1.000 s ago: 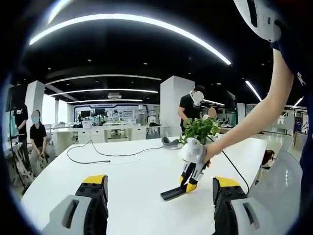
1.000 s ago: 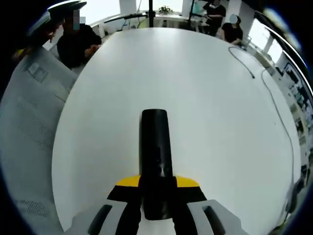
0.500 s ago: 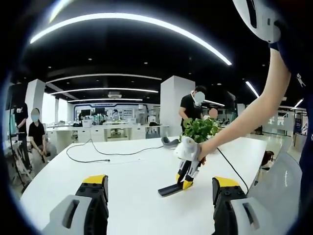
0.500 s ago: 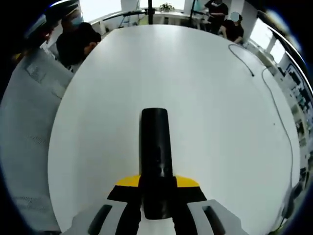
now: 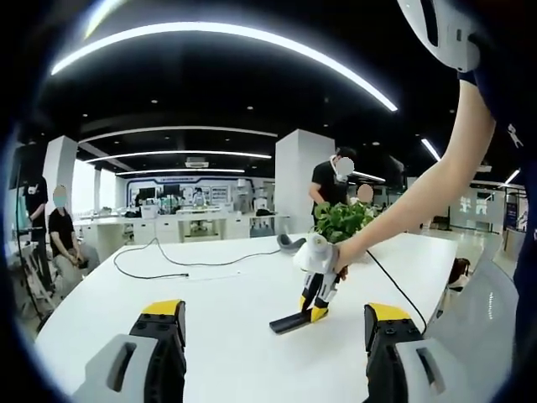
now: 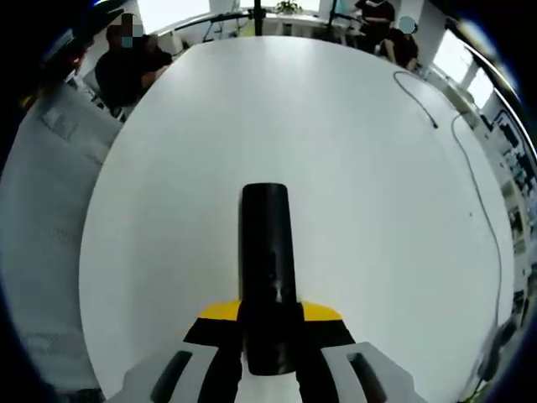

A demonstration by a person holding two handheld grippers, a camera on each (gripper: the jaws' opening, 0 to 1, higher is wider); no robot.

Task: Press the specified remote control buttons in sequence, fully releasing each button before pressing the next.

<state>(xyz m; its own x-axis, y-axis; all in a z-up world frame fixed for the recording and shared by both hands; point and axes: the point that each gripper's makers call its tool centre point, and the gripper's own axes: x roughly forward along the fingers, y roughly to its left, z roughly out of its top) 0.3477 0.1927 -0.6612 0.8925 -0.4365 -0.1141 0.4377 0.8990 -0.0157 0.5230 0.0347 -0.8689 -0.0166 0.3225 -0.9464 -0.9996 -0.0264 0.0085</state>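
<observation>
Compared with the earlier frames, the right tongs (image 5: 312,312) and the remote control (image 5: 290,321) they carried had drifted toward 9 o'clock in the left gripper view, farther from the potted plant (image 5: 344,220).

Left gripper view: the left tongs (image 5: 275,353) stood wide apart at 6 o'clock, holding nothing, above the white surface (image 5: 226,302). At centre, the right tongs clamped one end of the dark remote, whose free end dipped toward the surface; contact could not be told. A black cable (image 5: 168,264) lay at 10 o'clock.

Right gripper view: the right tongs (image 6: 268,332) were closed on the near end of the remote control (image 6: 268,252), which projected toward 12 o'clock over the surface (image 6: 369,185). No buttons could be made out on its dark face.

Risks, as judged: the end-only grip might let the remote pivot or slip under a press; the wide left tongs might strike two buttons together; further drift could carry the remote out of view.
</observation>
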